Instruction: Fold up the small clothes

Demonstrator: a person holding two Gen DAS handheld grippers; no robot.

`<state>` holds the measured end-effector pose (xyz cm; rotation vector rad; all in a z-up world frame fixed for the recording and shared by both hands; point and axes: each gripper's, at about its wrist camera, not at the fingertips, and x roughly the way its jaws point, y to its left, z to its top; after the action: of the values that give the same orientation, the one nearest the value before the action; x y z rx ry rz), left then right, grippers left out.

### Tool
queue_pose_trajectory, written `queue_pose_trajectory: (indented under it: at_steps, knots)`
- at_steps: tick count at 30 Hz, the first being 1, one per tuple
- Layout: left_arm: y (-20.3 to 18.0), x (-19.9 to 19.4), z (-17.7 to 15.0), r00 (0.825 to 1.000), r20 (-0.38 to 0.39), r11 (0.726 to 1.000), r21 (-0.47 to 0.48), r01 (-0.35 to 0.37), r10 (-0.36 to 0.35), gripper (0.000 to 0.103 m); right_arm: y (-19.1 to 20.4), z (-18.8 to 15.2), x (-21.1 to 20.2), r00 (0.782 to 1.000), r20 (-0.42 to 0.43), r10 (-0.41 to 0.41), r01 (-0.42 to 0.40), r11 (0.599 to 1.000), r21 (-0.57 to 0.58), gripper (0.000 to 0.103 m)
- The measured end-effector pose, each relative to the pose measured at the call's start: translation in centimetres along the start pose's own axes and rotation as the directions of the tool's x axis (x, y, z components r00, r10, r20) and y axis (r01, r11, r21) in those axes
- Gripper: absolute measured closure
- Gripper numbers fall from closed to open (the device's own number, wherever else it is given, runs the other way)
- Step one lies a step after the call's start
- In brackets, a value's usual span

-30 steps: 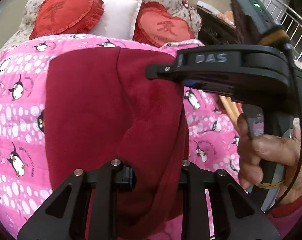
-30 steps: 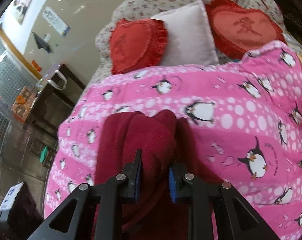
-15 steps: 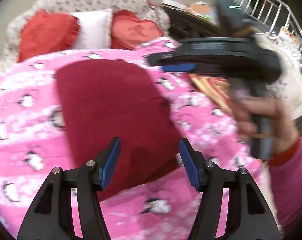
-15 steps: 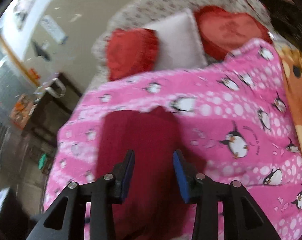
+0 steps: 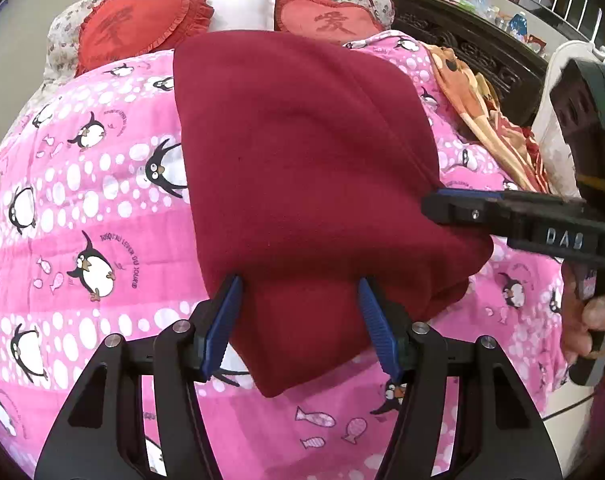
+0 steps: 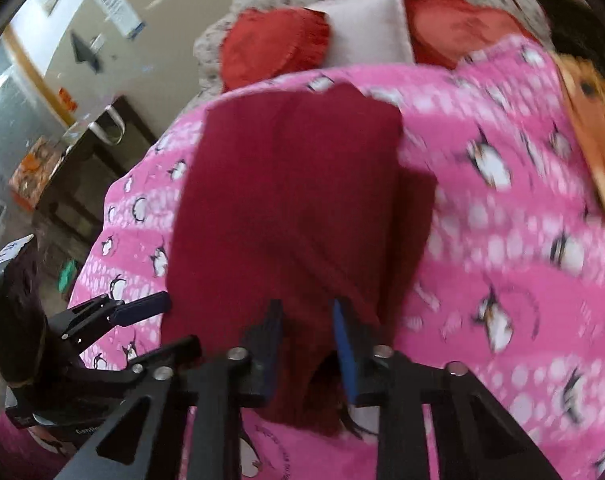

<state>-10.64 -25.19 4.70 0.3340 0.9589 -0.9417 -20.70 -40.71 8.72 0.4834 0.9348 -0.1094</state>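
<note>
A dark red garment (image 5: 302,152) lies folded on the pink penguin quilt (image 5: 82,208). My left gripper (image 5: 300,320) hangs over its near corner, open, with the corner between the blue pads and not pinched. From the right, my right gripper (image 5: 428,204) reaches in at the garment's right edge. The blurred right wrist view shows the garment (image 6: 286,200) running between the right gripper (image 6: 308,340); its jaws are closing and pinch a fold of the near edge. The left gripper (image 6: 180,322) shows at that view's left, its jaws apart.
Two red heart cushions (image 5: 138,28) and a white pillow (image 5: 242,12) lie at the bed's head. An orange patterned blanket (image 5: 474,108) lies along the right side, with dark carved furniture (image 5: 462,40) behind. A person's hand (image 5: 594,320) holds the right gripper's handle.
The left gripper let go of the red garment and opened, then drew back to its near corner. The right gripper opened, drew back and closed on the near edge. The garment now lies flat.
</note>
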Motion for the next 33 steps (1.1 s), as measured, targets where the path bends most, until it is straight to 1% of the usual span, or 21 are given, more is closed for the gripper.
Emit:
queue_pose_trajectory:
  at_steps: [2, 5, 7, 8, 11, 13, 15, 18, 21, 25, 27, 28, 29, 31, 33]
  knots:
    - [-0.2, -0.1, 0.2, 1.0, -0.001, 1.0, -0.002, -0.002, 0.002, 0.043, 0.0, -0.8, 0.1, 1.0, 0.026, -0.007, 0.007, 1.0, -0.007, 0.084]
    - [0.1, -1.0, 0.2, 1.0, 0.003, 1.0, -0.017, -0.004, 0.004, 0.043, 0.8, -1.3, -0.5, 0.999, 0.028, -0.016, 0.017, 1.0, -0.019, 0.083]
    - [0.5, -1.6, 0.3, 1.0, 0.019, 1.0, -0.019, -0.005, 0.006, 0.043, 1.1, -1.0, -1.6, 0.999, 0.039, 0.003, -0.002, 1.0, -0.004, 0.081]
    - [0.6, -1.9, 0.3, 1.0, 0.026, 1.0, -0.02, -0.01, 0.01, 0.043, 1.5, -0.9, -2.6, 0.998, 0.062, 0.025, -0.025, 1.0, 0.0, 0.081]
    - [0.7, -2.0, 0.4, 0.999, 0.033, 0.999, -0.031, -0.023, 0.024, 0.043, 3.1, -1.0, -3.9, 0.996, 0.086, 0.037, -0.034, 0.999, -0.042, 0.081]
    - [0.9, -1.8, 0.4, 0.999, 0.03, 0.999, -0.043, -0.022, 0.023, 0.043, 4.0, -1.2, -3.5, 0.997, 0.07, 0.025, -0.02, 0.997, -0.074, 0.081]
    - [0.9, -1.6, 0.3, 1.0, 0.022, 0.998, -0.053, -0.021, 0.022, 0.043, 4.2, -1.7, -2.5, 0.999, 0.046, -0.011, 0.015, 0.996, -0.092, 0.081]
    - [1.0, -1.1, 0.1, 1.0, 0.012, 0.997, -0.069, -0.022, 0.023, 0.043, 2.8, -2.8, -0.2, 0.998, 0.003, -0.07, 0.07, 0.996, -0.061, 0.081]
    - [1.1, -1.0, 0.1, 1.0, 0.006, 0.996, -0.086, -0.016, 0.016, 0.043, 1.3, -3.4, 1.2, 0.999, 0.002, -0.036, 0.036, 0.999, -0.018, 0.081]
    - [1.3, -1.2, 0.3, 1.0, 0.011, 0.995, -0.097, -0.014, 0.016, 0.043, 1.9, -3.1, 0.3, 0.999, 0.005, -0.033, 0.034, 0.999, -0.035, 0.081]
    - [1.6, -1.3, 0.4, 1.0, 0.015, 0.995, -0.104, -0.012, 0.013, 0.043, 2.0, -2.9, -1.0, 1.0, 0.023, -0.017, 0.018, 0.999, -0.034, 0.08]
    - [1.9, -1.3, 0.5, 1.0, 0.015, 0.994, -0.107, -0.01, 0.012, 0.043, 1.8, -2.7, -1.8, 0.999, 0.044, 0.003, -0.003, 1.0, -0.019, 0.074]
    - [2.1, -1.2, 0.6, 1.0, 0.014, 0.993, -0.114, -0.007, 0.008, 0.043, 1.5, -2.5, -2.3, 0.998, 0.064, 0.019, -0.019, 1.0, -0.003, 0.056]
    - [2.7, -1.1, 0.9, 1.0, 0.011, 0.992, -0.128, 0.002, 0.0, 0.043, 0.6, -2.1, -3.3, 0.993, 0.114, 0.019, -0.024, 0.999, 0.044, 0.039]
    - [3.2, -0.9, 1.1, 1.0, 0.009, 0.989, -0.147, 0.006, -0.005, 0.043, -0.4, -1.6, -3.7, 0.99, 0.143, -0.003, -0.008, 0.997, 0.079, 0.039]
